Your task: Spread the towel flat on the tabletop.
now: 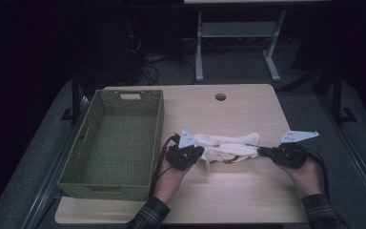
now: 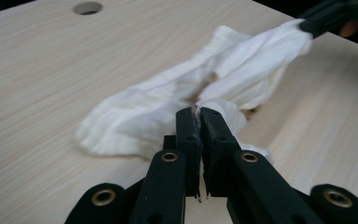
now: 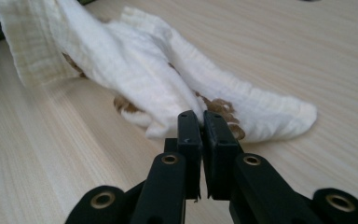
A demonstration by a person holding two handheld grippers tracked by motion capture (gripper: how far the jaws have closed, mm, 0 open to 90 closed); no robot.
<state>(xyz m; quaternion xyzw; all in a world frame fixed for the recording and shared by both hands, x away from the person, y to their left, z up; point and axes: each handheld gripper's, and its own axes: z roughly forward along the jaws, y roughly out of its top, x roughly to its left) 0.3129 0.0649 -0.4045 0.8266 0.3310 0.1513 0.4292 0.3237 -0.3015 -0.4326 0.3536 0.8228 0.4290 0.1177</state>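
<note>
Cream cloth (image 1: 226,145) lying crumpled at mid-surface, stretched between both grippers, brown patches visible in its folds. Left gripper (image 1: 201,151) at the cloth's left end, jaws closed tight on a pinch of fabric, as seen close up in the left gripper view (image 2: 198,112). Right gripper (image 1: 261,151) at the cloth's right end, jaws likewise clamped on an edge of fabric, confirmed in the right gripper view (image 3: 200,115). Cloth (image 2: 177,100) partly raised at both gripped ends, middle portion sagging toward the wooden surface (image 1: 248,191); lower folds (image 3: 261,114) resting on the wood. Left hand (image 1: 171,176) and right hand (image 1: 310,176) entering from the near edge, plaid sleeves at the wrists. Green woven basket (image 1: 71,179) standing on the left part of the surface, just beside the left gripper, apart from the cloth. Round cable hole (image 1: 220,97) in the surface toward the far edge, well apart from the cloth. White-legged desk frame (image 1: 199,52) on the floor beyond the surface
</note>
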